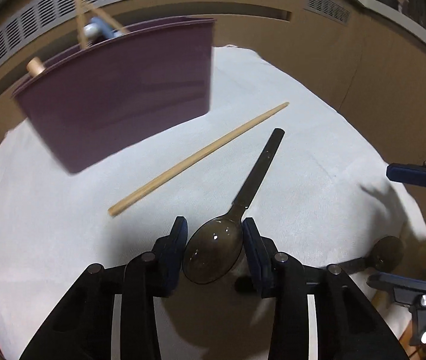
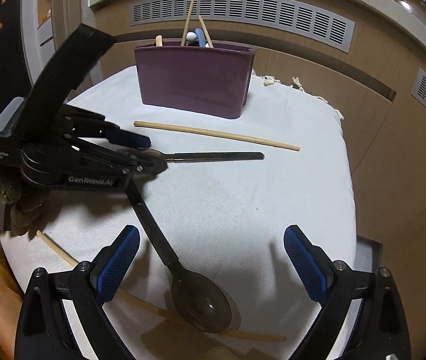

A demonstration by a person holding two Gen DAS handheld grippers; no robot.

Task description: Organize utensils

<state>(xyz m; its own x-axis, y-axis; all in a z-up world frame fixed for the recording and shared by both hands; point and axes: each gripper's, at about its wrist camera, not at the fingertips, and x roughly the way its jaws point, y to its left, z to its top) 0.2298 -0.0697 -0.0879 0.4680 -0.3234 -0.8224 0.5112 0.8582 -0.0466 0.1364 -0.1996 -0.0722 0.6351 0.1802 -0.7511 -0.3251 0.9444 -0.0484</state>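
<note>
My left gripper [image 1: 214, 225] is shut on the bowl of a dark translucent spoon [image 1: 213, 249]; its handle points away over the white cloth. It also shows in the right wrist view [image 2: 150, 156], holding that spoon [image 2: 213, 156] just above the cloth. A purple utensil holder [image 1: 117, 96] [image 2: 193, 75] stands at the back with chopsticks and other utensils in it. A loose chopstick [image 1: 198, 159] [image 2: 216, 135] lies between holder and spoon. My right gripper [image 2: 211, 258] is open above a second dark spoon [image 2: 198, 300], which lies across another chopstick [image 2: 153, 309].
A white cloth [image 2: 258, 195] covers the small table, with its edges close on the right and near sides. Brown cabinet panels with vent grilles [image 2: 243, 12] stand behind. The right gripper [image 1: 411, 177] shows at the right edge of the left wrist view.
</note>
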